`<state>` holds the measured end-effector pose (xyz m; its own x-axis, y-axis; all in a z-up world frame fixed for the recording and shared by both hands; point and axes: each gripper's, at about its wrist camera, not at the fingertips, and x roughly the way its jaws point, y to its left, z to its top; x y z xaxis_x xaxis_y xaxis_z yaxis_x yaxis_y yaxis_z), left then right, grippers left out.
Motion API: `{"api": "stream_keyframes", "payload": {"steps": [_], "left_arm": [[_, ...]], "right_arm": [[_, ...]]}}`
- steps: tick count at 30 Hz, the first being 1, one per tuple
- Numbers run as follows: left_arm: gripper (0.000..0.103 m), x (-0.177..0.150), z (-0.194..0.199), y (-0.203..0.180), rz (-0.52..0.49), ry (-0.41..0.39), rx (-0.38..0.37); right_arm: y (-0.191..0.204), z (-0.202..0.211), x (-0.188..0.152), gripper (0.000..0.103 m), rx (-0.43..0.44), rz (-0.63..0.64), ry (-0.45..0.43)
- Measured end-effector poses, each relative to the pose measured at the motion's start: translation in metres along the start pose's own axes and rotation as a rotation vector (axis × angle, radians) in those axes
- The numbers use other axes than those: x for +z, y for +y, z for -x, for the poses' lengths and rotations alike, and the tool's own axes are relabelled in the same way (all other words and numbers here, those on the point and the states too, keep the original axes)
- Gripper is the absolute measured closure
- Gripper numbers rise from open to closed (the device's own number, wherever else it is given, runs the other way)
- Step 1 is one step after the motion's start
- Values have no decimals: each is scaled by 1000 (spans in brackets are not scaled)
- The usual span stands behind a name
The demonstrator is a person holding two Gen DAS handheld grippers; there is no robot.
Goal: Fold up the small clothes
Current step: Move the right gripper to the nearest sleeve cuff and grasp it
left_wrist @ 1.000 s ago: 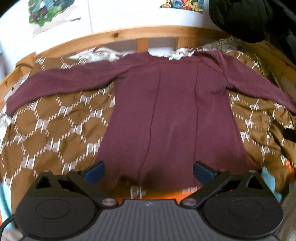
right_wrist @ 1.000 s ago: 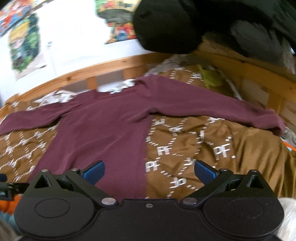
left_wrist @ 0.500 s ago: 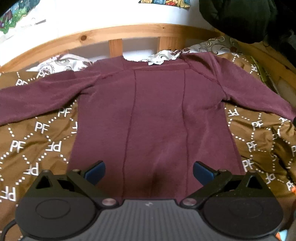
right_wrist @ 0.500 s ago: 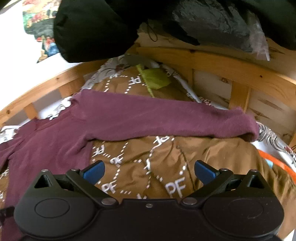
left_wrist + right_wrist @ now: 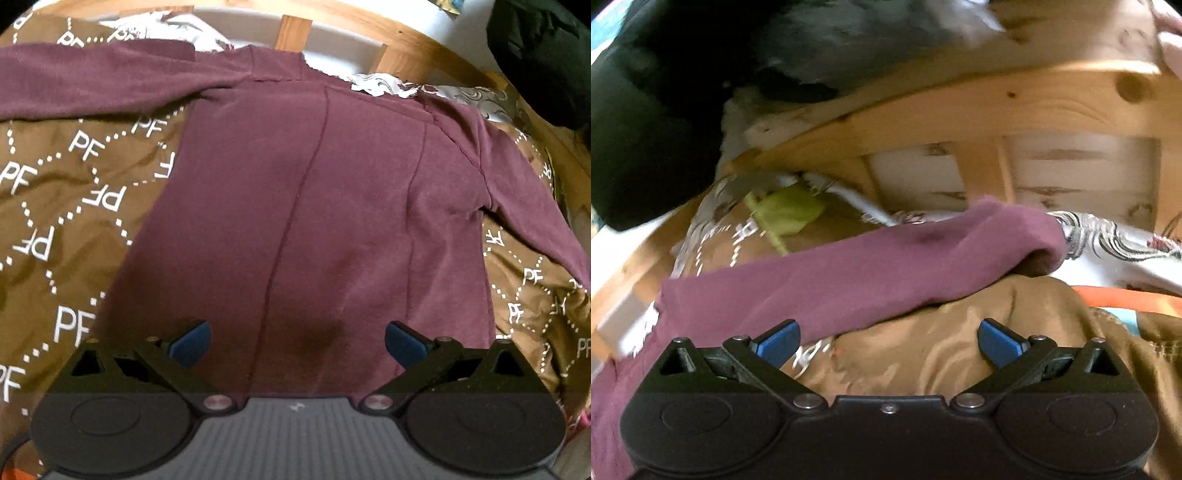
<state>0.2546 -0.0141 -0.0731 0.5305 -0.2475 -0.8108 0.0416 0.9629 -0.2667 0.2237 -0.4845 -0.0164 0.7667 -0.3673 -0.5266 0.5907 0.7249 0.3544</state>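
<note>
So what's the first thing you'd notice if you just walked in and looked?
The big dark red top jumps out first, spread flat with its sleeves out on a brown blanket printed with white "PF" letters. In the right wrist view, one sleeve stretches toward a wooden bed frame, with a black bundle piled above it. Both the left gripper and right gripper have their blue-tipped fingers wide open, holding nothing.

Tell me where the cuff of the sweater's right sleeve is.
In the right wrist view the cuff lies right of centre on the brown bedspread, by the patterned white sheet, below the wooden bed rail.
</note>
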Motion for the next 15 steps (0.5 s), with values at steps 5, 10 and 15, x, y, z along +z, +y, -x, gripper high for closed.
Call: {"api": "stream_keyframes", "payload": {"steps": [5,10,15], "left_arm": [[1,-5,-3,-4,-37,3,24],[1,-8,-6,-10,-56,20,31],[1,-9,-6,-12,-61,21,36]], "right_arm": [[-7,-4,6,0,-20,-27,-33],[-23,-12,15,4,-90,-139,-89],[-30,-23,21,18,-275,-142,-111]]}}
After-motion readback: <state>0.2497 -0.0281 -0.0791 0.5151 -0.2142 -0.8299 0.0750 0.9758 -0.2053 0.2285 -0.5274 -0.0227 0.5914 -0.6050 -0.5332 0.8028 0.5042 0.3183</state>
